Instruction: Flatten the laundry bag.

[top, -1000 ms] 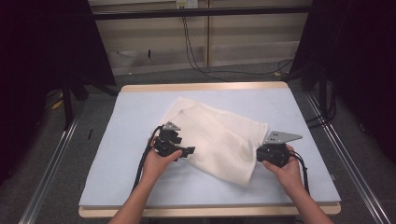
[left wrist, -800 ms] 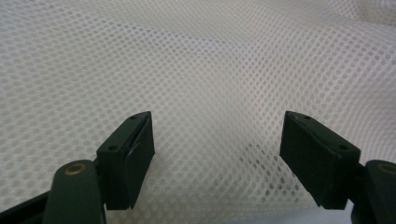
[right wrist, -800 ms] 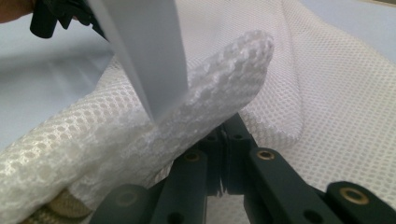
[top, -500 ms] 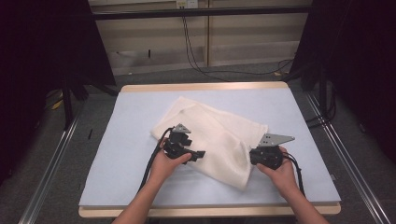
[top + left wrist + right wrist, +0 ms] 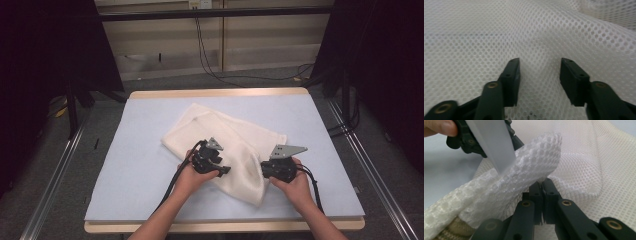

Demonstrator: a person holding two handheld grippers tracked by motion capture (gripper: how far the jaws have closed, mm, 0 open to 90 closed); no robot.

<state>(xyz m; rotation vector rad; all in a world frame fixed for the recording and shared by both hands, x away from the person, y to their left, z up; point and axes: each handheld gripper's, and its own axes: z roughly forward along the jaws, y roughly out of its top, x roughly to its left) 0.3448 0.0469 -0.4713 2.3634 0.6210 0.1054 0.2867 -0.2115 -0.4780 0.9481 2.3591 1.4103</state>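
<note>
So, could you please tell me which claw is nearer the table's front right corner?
Right. The right claw grips the mesh bag near that corner; the left claw sits mid-table.

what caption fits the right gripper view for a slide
Right gripper shut on a fold of the white mesh bag, with the left gripper behind the raised fold.

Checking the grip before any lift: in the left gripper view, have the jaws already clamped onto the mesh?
No, the left gripper jaws stand apart with the white mesh bag between them, unpinched.

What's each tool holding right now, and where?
Right tool pinches the mesh bag by a raised fold near its edge. Left tool, just closing, grips nothing.
</note>
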